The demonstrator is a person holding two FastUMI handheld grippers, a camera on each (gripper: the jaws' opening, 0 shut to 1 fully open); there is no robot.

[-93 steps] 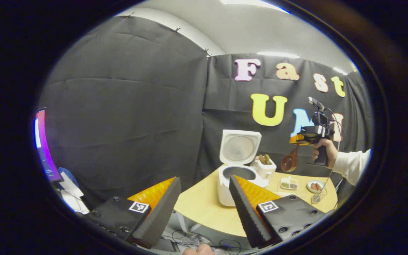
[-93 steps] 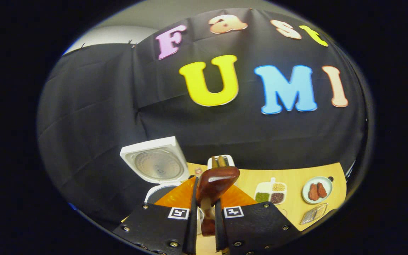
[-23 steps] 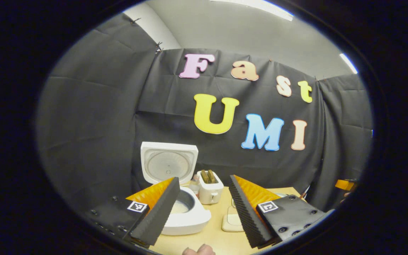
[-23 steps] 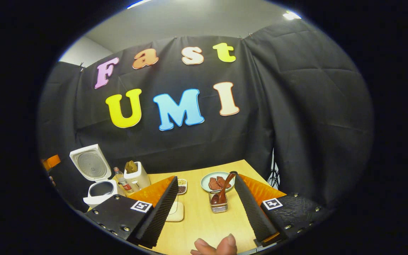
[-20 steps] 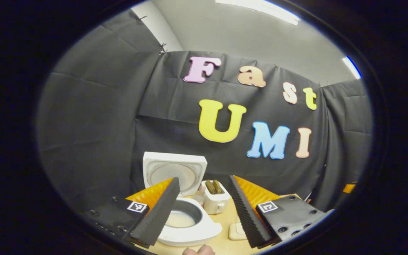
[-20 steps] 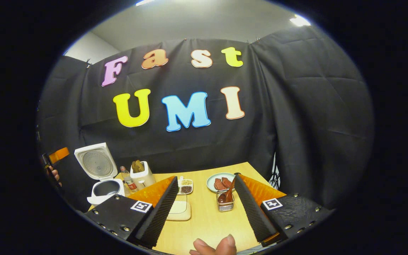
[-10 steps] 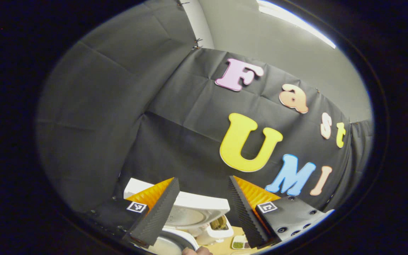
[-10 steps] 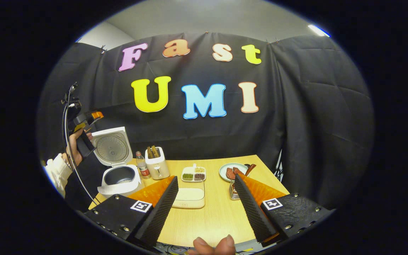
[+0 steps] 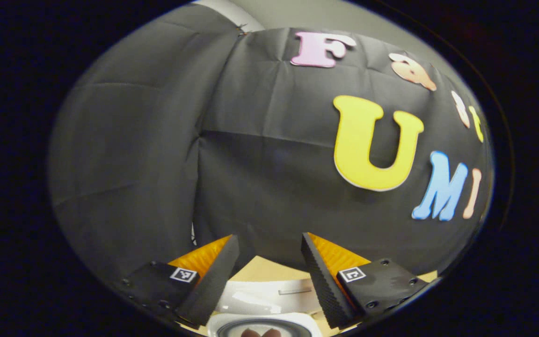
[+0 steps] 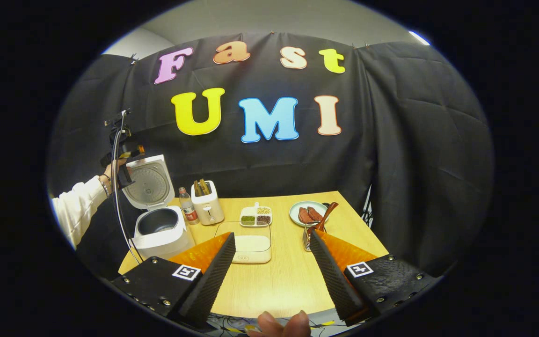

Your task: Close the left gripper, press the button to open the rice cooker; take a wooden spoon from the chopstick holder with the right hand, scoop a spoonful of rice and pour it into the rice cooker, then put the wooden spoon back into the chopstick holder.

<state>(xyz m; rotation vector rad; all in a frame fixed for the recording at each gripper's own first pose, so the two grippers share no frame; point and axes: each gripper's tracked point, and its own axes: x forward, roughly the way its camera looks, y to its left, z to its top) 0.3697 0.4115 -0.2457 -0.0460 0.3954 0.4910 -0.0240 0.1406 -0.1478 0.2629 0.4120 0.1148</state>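
Both the right gripper [image 10: 269, 262] and the left gripper [image 9: 267, 271] gaped wide, empty. The wooden spoon [image 10: 324, 216] stood in the chopstick holder [image 10: 308, 236] at one o'clock; the rice cooker [image 10: 159, 229] stayed open at ten. Likely finished; retreat gently.

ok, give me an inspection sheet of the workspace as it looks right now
Surface: wooden table, dry.
Job's things: rice cooker with lid up; wooden spoon standing in wire holder; rice box mid-table.
Clutter: toaster, bottle, divided grain dish, plate with meat.
Grippers: right gripper open, empty, above near table edge; left gripper up by the lid, open in its own view.
Cables: cable hanging from left gripper.
Surroundings: black cloth wall.
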